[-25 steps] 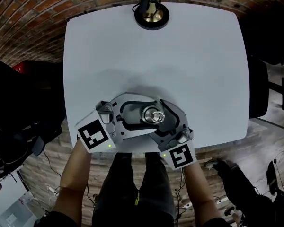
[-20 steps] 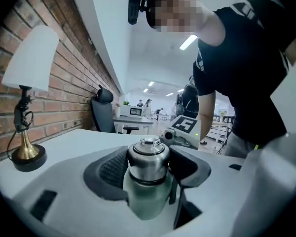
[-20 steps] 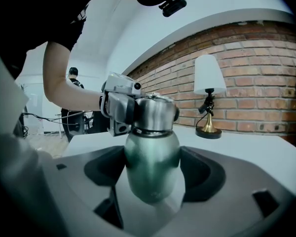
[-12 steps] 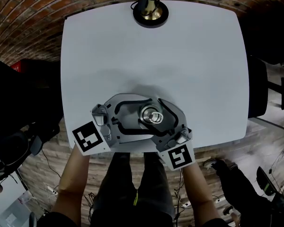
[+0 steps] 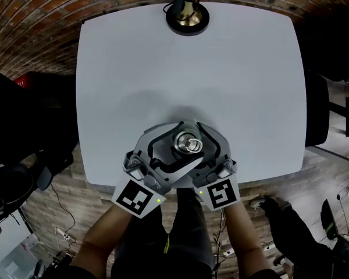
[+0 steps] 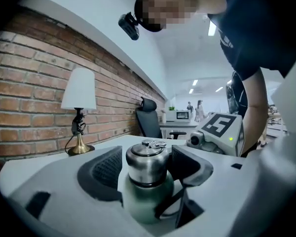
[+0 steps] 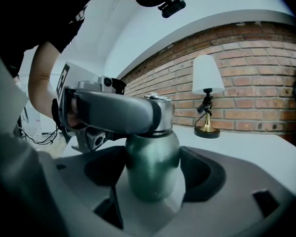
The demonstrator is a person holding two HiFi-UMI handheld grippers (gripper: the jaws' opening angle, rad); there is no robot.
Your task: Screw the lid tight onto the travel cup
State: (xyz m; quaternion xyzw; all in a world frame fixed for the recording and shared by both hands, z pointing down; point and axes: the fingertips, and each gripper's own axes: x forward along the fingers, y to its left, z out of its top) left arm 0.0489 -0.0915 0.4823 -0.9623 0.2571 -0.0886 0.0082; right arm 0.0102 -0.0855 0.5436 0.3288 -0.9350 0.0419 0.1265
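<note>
Now, on your left, the left gripper (image 6: 146, 168) stands high at the lid (image 5: 187, 142). Its jaws are closing with the lid between them. The pads (image 6: 103, 169) do not look pressed on it yet, and one side shows a slight gap. Let them come in square on the lid's steel side wall, under the small ring (image 6: 155, 143) on top, so both bite evenly. I judge the step in hand to be taking hold of the lid for a tightening turn. Twist only once the grip is firm, and turn about the cup's upright axis rather than dragging sideways.

In the middle, the cup (image 6: 147, 206) stands upright on the table (image 5: 134, 68), near the edge on your side and well apart from the lamp (image 5: 187, 16). The lid looks seated level on it.

On your right, the right gripper (image 7: 154, 177) is clamped low on the cup's green body, a pad on each side. Hold that clamp firm and press down a little, or the body may spin with the lid. One left jaw crosses just above the right gripper, so mind that the two do not knock as you rotate.
</note>
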